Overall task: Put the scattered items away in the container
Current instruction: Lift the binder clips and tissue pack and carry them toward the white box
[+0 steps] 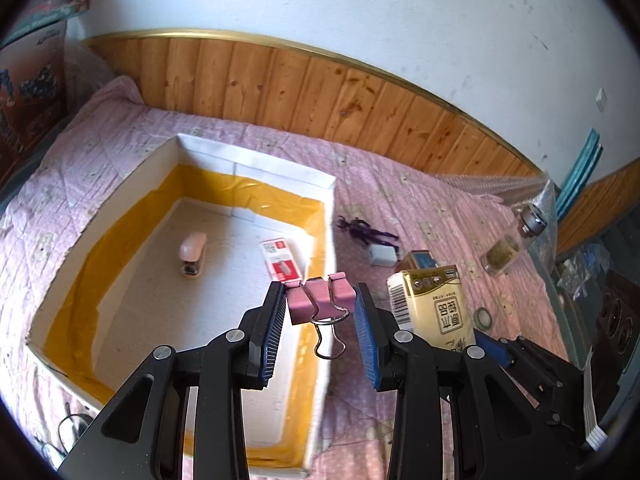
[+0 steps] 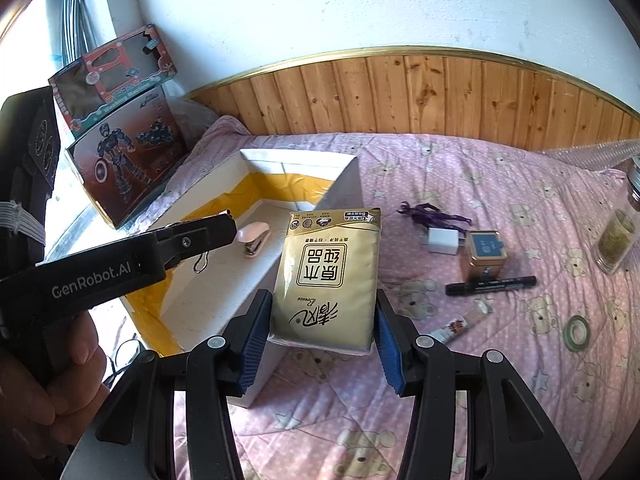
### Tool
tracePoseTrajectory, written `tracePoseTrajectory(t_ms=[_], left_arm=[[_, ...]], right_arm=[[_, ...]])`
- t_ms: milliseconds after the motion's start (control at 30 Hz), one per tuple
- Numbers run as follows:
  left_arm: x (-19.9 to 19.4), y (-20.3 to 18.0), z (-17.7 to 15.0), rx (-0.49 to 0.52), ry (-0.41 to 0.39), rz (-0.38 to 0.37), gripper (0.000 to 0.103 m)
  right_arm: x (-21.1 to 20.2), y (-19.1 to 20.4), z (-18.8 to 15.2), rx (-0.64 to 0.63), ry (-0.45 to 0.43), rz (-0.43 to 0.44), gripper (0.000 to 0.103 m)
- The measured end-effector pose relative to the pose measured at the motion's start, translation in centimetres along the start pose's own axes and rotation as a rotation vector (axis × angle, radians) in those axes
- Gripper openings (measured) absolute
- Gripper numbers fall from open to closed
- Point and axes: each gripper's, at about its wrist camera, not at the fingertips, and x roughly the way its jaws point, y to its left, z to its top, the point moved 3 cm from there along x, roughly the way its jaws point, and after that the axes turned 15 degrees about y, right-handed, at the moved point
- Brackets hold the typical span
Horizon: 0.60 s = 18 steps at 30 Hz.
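Observation:
A white box (image 1: 120, 216) with yellow-taped inner walls lies on the pink bedspread; it also shows in the right wrist view (image 2: 348, 184). Inside are a pink stapler (image 1: 192, 254) and a red-and-white staple box (image 1: 280, 258). My left gripper (image 1: 320, 320) hovers over the box's right wall, its jaws apart, with pink binder clips (image 1: 320, 298) touching only the left finger. My right gripper (image 2: 324, 328) is shut on a gold tissue pack (image 2: 332, 276), held by the box's near right corner.
On the bedspread right of the box lie a purple figure (image 2: 432, 214), a white charger (image 2: 442, 240), a small tin (image 2: 484, 256), a black marker (image 2: 492, 284), a sachet (image 2: 460, 326), a tape roll (image 2: 576, 330) and a glass jar (image 2: 620, 236). Toy boxes (image 2: 120, 120) stand at the left.

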Motion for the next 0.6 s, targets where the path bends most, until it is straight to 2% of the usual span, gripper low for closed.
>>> tracePoseTrajectory(t_ms=[600], left_arm=[[-1.1,6.0,0.9,-0.102,0.031,-0.046,0.036]], right_arm=[[0.7,4.0,1.6,-0.045,-0.005,0.013,0.051]])
